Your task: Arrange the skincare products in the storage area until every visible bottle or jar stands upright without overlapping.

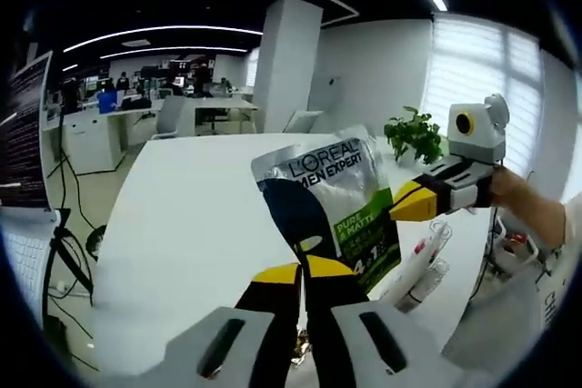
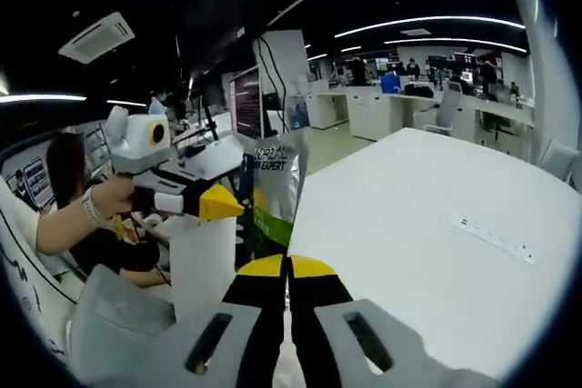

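Observation:
A silver L'Oreal Men Expert pouch (image 1: 332, 197) with a green and dark print hangs in the air above the white table (image 1: 182, 233). My left gripper (image 1: 302, 270) is shut on its lower edge, yellow tips pressed together. My right gripper (image 1: 406, 204) comes in from the right with its tips closed on the pouch's right edge. In the right gripper view the pouch (image 2: 273, 184) rises edge-on from my shut right gripper (image 2: 287, 266), and my left gripper (image 2: 227, 203) meets its left side. Two white tubes (image 1: 421, 265) lie flat on the table below the pouch.
A potted plant (image 1: 414, 134) stands at the table's far side. A white power strip (image 2: 491, 235) lies on the table top (image 2: 409, 215). A dark monitor (image 2: 245, 102) stands behind the pouch. A person's hand (image 2: 77, 211) holds the left gripper. Office desks and chairs stand behind.

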The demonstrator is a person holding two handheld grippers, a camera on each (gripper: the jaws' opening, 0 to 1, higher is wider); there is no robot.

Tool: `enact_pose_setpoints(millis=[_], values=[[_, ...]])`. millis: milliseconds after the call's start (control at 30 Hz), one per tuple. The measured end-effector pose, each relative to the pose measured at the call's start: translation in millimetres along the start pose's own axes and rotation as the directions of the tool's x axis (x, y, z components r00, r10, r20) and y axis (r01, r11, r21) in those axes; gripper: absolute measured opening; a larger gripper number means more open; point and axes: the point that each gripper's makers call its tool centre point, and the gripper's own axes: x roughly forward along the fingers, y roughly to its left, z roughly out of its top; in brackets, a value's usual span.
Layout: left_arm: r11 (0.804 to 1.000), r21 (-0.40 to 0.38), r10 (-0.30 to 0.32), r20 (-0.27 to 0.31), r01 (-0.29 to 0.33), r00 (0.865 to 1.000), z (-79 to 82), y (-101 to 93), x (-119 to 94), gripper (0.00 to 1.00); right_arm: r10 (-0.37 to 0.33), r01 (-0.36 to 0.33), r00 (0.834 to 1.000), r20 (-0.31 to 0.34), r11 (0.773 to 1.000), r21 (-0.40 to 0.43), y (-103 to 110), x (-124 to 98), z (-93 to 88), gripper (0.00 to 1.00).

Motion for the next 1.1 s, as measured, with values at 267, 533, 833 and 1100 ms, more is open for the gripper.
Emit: enact_pose_setpoints(millis=[267, 533, 833, 1100], values=[[1.0, 0.009, -0.017, 0.005, 0.017, 1.0, -0.8, -11.6, -20.1, 0.0, -0.005, 0.006, 1.0, 0.025, 1.0, -0.028, 14.0, -10.2, 3.7, 0.01], [0.999, 0.002, -0.039, -0.019, 0.039, 0.999, -15.8, -22.5, -31.8, 0.0, -0.01, 0.01, 1.0, 0.022, 0.999, -0.035, 35.3, -17.0, -8.0, 0.01], [0.997, -0.025, -0.076, -0.061, 0.075, 0.995, -41.0, -33.2, -40.2, 0.0, -0.014, 0.014, 1.0, 0.0, 1.0, -0.021, 53.9, -23.7, -32.0, 0.01], [0.992, -0.069, -0.11, -0.111, 0.103, 0.988, -67.6, -43.2, -46.2, 0.0, -0.013, 0.015, 1.0, -0.027, 0.999, 0.051, 59.3, -23.0, -61.5, 0.01]])
